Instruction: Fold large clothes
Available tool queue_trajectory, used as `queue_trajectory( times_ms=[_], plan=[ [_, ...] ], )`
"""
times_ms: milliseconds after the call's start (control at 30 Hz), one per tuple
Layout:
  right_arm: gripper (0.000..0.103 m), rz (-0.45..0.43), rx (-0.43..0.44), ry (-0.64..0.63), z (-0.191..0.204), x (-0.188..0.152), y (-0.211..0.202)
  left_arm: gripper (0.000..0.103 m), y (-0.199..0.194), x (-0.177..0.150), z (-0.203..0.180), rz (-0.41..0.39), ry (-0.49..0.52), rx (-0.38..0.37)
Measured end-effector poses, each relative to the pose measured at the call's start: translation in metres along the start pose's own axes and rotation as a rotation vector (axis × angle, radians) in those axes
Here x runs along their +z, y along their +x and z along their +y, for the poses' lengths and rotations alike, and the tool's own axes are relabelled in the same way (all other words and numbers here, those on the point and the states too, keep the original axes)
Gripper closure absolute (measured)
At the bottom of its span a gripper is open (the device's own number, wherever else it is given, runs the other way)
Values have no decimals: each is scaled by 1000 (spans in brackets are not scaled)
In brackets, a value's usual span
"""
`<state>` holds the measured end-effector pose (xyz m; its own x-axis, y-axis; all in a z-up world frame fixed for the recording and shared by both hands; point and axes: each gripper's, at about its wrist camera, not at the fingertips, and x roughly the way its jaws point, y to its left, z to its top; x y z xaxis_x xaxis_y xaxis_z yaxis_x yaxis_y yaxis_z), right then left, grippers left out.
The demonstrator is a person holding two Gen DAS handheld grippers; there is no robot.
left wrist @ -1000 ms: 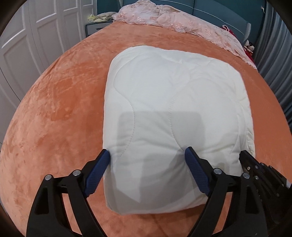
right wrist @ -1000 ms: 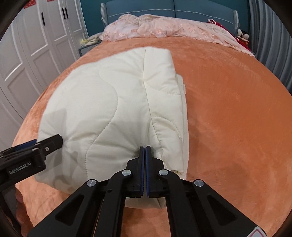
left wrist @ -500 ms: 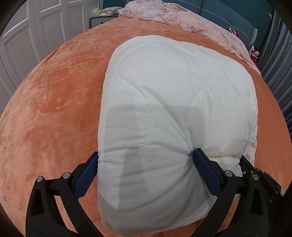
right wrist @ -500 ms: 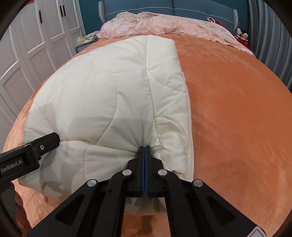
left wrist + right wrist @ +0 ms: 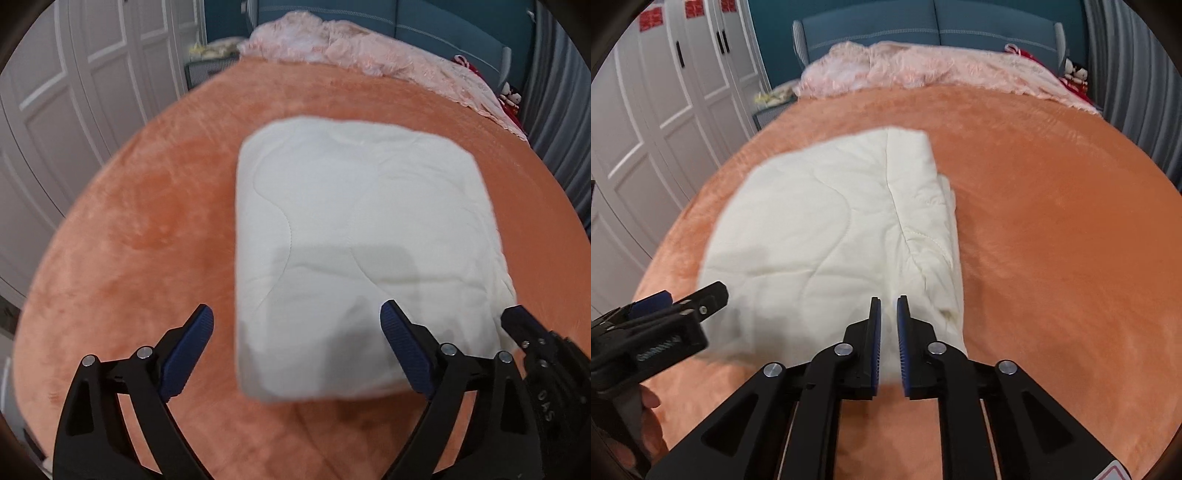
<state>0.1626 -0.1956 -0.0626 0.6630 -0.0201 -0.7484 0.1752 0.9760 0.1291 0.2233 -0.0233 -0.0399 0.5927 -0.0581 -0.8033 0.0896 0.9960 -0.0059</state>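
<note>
Bedroom setup: a big bed with an orange plush cover [image 5: 140, 236], white wardrobe doors [image 5: 665, 122] along the left side, a teal headboard [image 5: 934, 33] at the far end and a rumpled pink lacy blanket [image 5: 923, 70] piled up against it.

The cream quilted piece [image 5: 354, 236] sat in the middle of the bed, folded into a thick, roughly rectangular bundle. From the right wrist view you could see the stacked layers along its right edge, so it looked folded over more than once.

The left gripper [image 5: 295, 347] was spread wide, hanging over the near-left corner of the bundle with nothing between its blue pads [image 5: 188, 350]. The right gripper [image 5: 887, 343] had its pads only slightly parted, with just a narrow gap, sitting at the near edge of the bundle and not pinching any cloth as far as I could tell. Both views were a bit motion-blurred, so take fine details with a grain of salt.

My read: the folding was basically finished and this was the let-go step. If anything was left, the next move would be tidying, like pressing the puffy top flat or squaring up the layers poking out on the right side. Being that puffy, it could spring back open if not patted down.
</note>
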Motion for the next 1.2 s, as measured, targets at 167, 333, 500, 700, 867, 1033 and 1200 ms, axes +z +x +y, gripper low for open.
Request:
queue_trajectory(
  times_ms=[167, 333, 500, 700, 867, 1033, 1200],
  plan=[
    [68, -41, 5, -19, 5, -10, -46, 14, -45, -13, -5, -49, 41, 32],
    [50, -90, -19, -53, 10, -29, -84, 13, -71, -31, -3, -60, 33, 41],
    [42, -107, -38, -70, 8, -51, -103, 12, -82, -57, -6, -44, 59, 51],
    [41, -84, -50, -78, 8, -79, -109, 12, -87, -89, -4, -31, 65, 53],
    [36, -79, -52, -80, 12, -97, -112, 12, -89, -105, 1, -29, 56, 46],
    [34, -77, -58, -96, 18, -109, -114, 12, -88, -114, 3, -24, 53, 65],
    [32, -74, -67, -88, 21, -115, -115, 12, -89, -124, 5, -27, 30, 69]
  ],
)
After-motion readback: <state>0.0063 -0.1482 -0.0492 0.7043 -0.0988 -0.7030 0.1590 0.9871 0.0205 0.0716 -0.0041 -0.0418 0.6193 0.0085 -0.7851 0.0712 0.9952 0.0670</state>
